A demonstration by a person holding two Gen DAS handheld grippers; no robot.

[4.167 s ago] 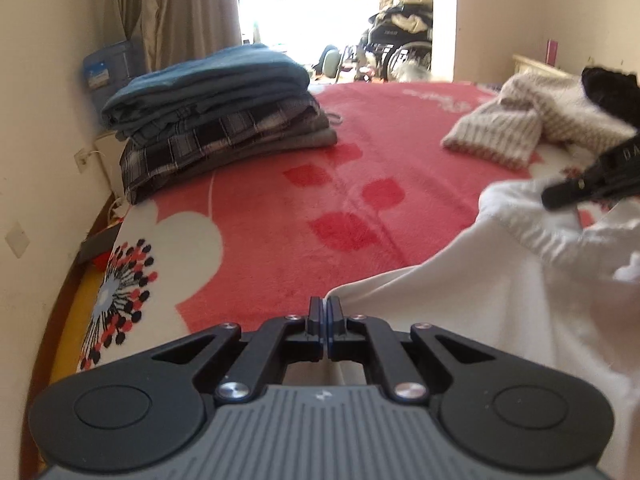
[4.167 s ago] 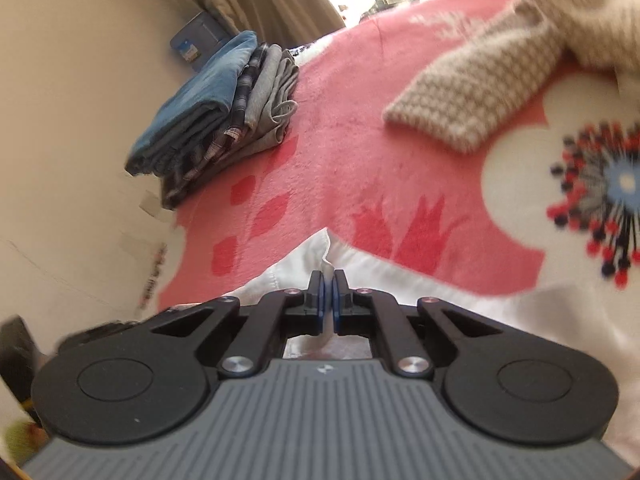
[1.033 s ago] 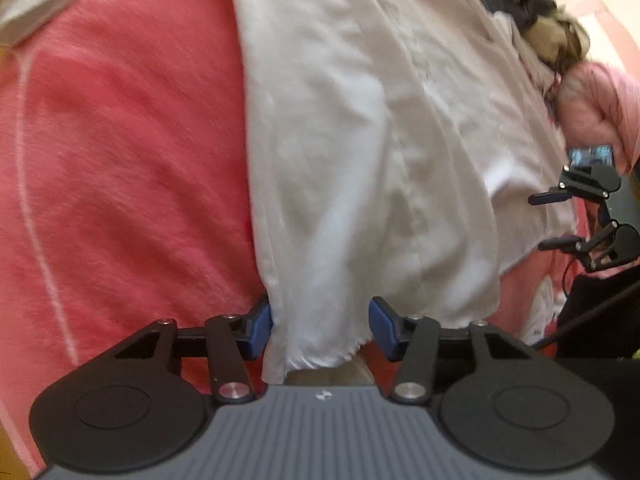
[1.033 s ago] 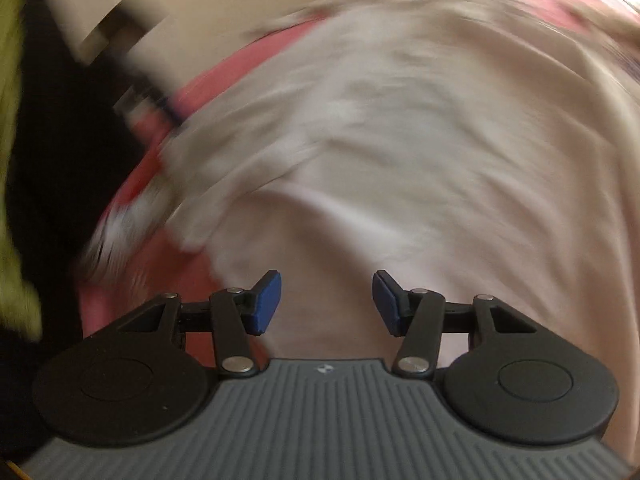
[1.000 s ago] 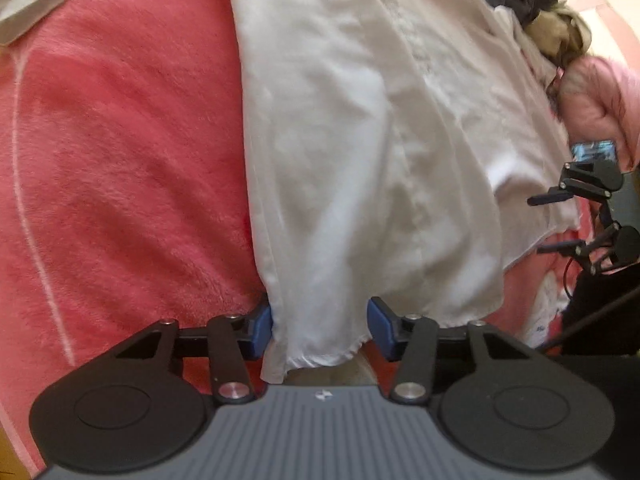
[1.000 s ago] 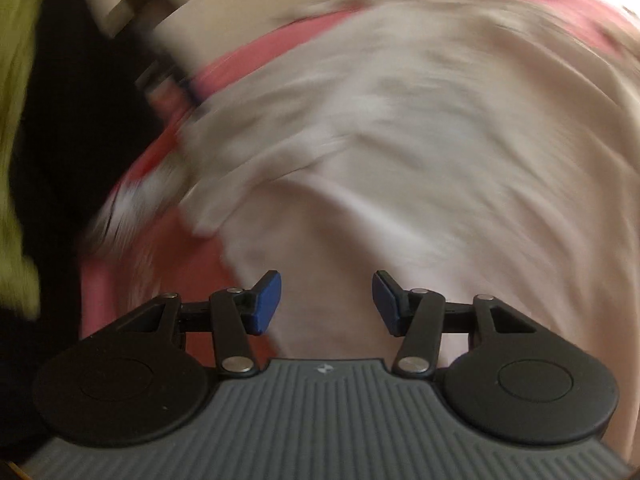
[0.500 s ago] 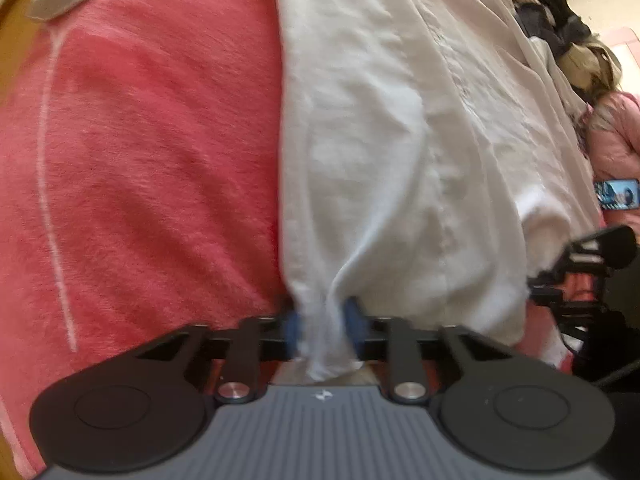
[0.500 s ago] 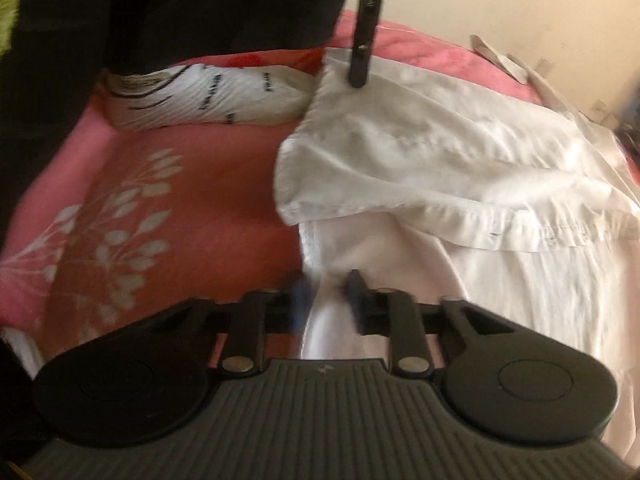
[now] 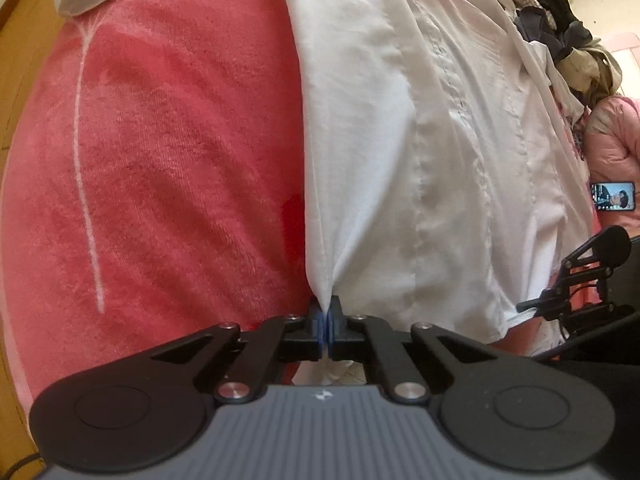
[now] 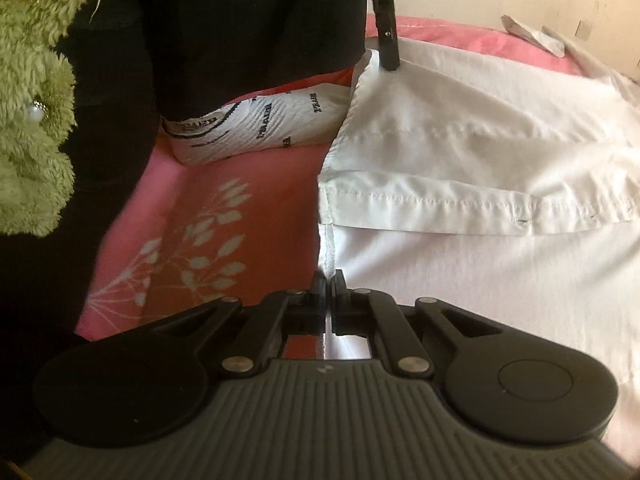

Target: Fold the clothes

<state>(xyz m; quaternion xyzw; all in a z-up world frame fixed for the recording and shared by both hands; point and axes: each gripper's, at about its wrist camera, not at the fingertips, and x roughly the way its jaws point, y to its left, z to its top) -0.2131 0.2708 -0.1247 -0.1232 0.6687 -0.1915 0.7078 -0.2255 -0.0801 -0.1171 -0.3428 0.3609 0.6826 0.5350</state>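
A white button shirt (image 9: 432, 128) lies spread on the red blanket (image 9: 168, 152). My left gripper (image 9: 325, 312) is shut on the shirt's bottom hem at its left corner. The fabric puckers into the jaws. My right gripper (image 10: 329, 280) is shut on the shirt's (image 10: 480, 168) hem edge at the other corner. In the left wrist view the right gripper (image 9: 576, 280) shows at the far right edge of the shirt. In the right wrist view the left gripper (image 10: 387, 20) shows from the side, touching the far corner.
A pile of dark and beige clothes (image 9: 560, 28) lies past the shirt's collar end. A white printed packet (image 10: 256, 124) lies on the blanket by the hem. A person in pink (image 9: 616, 140) with a phone (image 9: 613, 196) sits at the right. My dark clothing (image 10: 200, 32) fills the near left.
Both grippers were open around the shirt's hem one second ago; both have closed onto the fabric. The right gripper stopped its fast swing and settled at the hem corner.
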